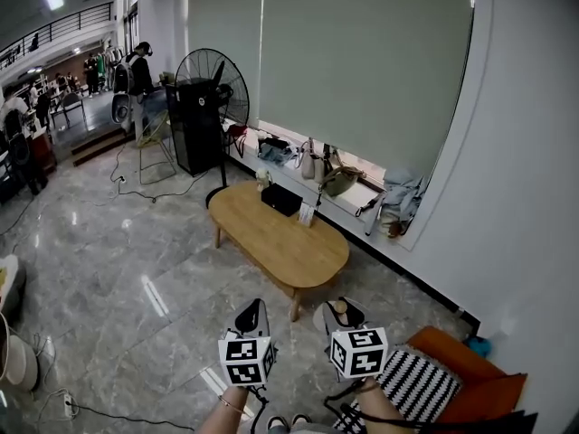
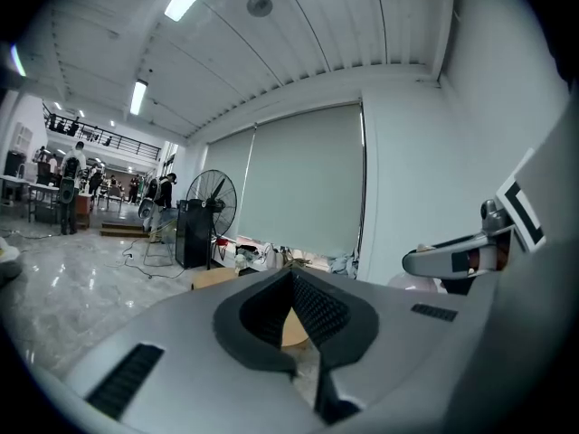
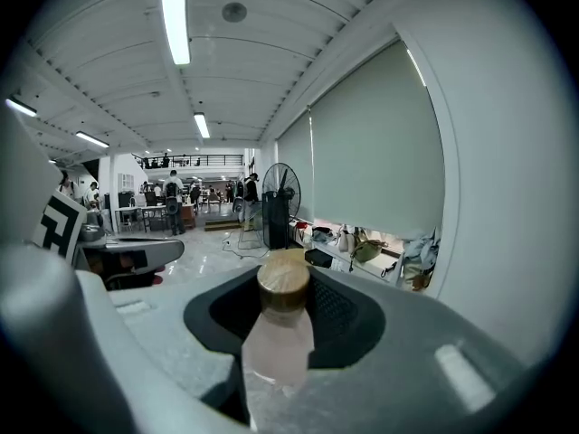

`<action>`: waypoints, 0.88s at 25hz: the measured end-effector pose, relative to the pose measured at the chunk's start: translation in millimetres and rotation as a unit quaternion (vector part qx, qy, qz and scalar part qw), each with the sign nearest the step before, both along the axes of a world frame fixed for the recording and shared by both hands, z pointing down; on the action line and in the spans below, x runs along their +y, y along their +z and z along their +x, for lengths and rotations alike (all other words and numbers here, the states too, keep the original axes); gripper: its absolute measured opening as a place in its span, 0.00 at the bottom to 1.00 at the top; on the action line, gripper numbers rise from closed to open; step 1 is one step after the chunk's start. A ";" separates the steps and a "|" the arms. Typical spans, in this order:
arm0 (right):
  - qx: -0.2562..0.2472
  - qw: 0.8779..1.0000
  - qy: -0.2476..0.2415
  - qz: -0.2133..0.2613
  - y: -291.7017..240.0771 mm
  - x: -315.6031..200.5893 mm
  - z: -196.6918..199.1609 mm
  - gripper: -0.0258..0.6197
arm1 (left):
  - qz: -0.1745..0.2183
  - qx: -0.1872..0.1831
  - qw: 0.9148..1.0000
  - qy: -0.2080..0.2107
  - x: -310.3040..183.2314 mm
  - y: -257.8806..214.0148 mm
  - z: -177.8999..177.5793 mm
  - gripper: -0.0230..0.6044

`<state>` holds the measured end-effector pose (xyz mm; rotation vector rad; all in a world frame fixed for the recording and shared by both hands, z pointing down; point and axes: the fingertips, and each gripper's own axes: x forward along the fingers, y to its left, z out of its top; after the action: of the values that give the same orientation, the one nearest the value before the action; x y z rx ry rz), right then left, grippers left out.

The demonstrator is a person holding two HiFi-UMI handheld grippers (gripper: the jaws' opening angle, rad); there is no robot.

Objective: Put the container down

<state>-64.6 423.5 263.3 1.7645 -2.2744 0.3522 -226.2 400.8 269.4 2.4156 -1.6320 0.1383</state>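
Right gripper (image 3: pixel 288 302): closed on the container; the jaws stand fairly wide, with a dark pad pressed to each side of it
Container (image 3: pixel 277 333): a pale pink, see-through bottle; it lies along the jaws and fills the gap between them; the body sits back toward the gripper
Lid (image 3: pixel 283 283): round and wooden; at the far end, out by the jaw tips
Left gripper (image 2: pixel 294 310): the jaws meet at the tips; nothing between them; just beside the right gripper in the head view
Table (image 1: pixel 271 233): an oval wooden top on grey marble floor (image 1: pixel 136 269); well ahead of both grippers; the container is held in the air, apart from it
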 end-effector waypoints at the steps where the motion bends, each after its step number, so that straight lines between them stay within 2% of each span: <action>1: 0.001 1.000 0.001 0.000 1.3 -1.2 -0.7 0.25 | 0.000 0.002 1.000 -0.001 -1.8 1.8 -1.0 0.03; 8: -0.010 1.000 0.018 -0.001 8.7 -12.4 0.8 0.25 | -0.017 0.010 1.000 -0.005 -16.8 16.1 -4.6 0.03; 13: -0.014 0.999 0.029 -0.002 11.2 -33.8 19.8 0.25 | -0.023 0.007 1.000 -0.003 -37.4 19.6 8.6 0.03; 22: -0.013 0.999 0.029 0.003 10.8 -101.8 52.4 0.25 | -0.019 0.006 1.000 -0.005 -107.9 17.5 37.0 0.03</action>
<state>-12.2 321.7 274.1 1.8434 -2.2468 0.3824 -189.3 292.9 286.9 2.3745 -1.6219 0.1529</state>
